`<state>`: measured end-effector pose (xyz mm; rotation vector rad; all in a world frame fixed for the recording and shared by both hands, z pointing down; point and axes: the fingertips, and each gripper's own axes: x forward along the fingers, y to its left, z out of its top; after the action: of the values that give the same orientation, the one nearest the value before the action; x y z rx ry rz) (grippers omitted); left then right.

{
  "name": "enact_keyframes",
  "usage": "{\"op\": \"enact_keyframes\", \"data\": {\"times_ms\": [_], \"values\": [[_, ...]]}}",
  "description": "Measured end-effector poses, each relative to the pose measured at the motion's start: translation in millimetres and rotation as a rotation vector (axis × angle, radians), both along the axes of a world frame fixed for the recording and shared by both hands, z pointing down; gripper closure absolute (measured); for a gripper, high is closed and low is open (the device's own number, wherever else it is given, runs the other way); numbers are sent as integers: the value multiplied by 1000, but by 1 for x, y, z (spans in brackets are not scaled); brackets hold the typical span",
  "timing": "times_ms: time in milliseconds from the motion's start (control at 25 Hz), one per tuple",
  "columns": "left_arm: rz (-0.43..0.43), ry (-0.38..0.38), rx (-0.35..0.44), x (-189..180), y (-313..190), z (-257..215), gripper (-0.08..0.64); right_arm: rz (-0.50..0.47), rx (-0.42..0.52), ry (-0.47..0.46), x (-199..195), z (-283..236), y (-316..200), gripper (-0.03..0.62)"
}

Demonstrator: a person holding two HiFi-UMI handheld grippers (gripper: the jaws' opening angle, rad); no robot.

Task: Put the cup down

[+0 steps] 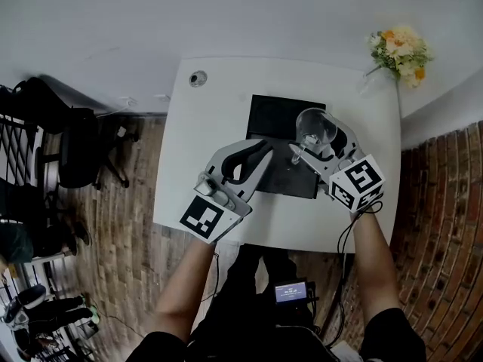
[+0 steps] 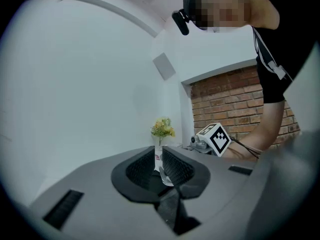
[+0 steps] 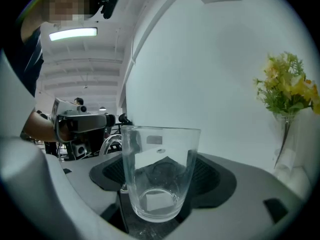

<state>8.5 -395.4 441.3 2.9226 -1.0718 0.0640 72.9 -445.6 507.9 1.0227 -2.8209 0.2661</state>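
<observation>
The right tool (image 1: 323,148) is squeezed shut on the cup (image 3: 160,174). It is a see-through glass cup with a handle, and it stands up straight between the two jaws. It looks to be held over the black mat (image 1: 279,119) in the middle of the white table (image 1: 219,119). I cannot tell if its bottom touches the mat yet.

Here is what could go wrong. Glass is smooth, so the cup could slip if the squeeze gets weak too soon. If the tool lets go while the cup is up in the air, the cup could drop, tip over or even crack. If it comes down tilted, it could roll on its side. If it lands half on the mat's edge, it could wobble.

The left tool (image 1: 260,153) has its jaws almost together, with just a thin crack between them, and it holds nothing. It sits just beside the cup, over the same mat, so the two could bump if either one swings.

Nothing else seems to be in the way. The flowers (image 1: 400,51) stand at a far corner of the table, well apart from the cup. A small round hole (image 1: 198,78) is at the other far corner.
</observation>
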Motion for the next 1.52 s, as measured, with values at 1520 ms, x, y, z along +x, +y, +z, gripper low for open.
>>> {"op": "enact_keyframes", "data": {"times_ms": [1520], "values": [[-38, -19, -42, 1, -25, 28, 499, -145, 108, 253, -16, 44, -67, 216]]}}
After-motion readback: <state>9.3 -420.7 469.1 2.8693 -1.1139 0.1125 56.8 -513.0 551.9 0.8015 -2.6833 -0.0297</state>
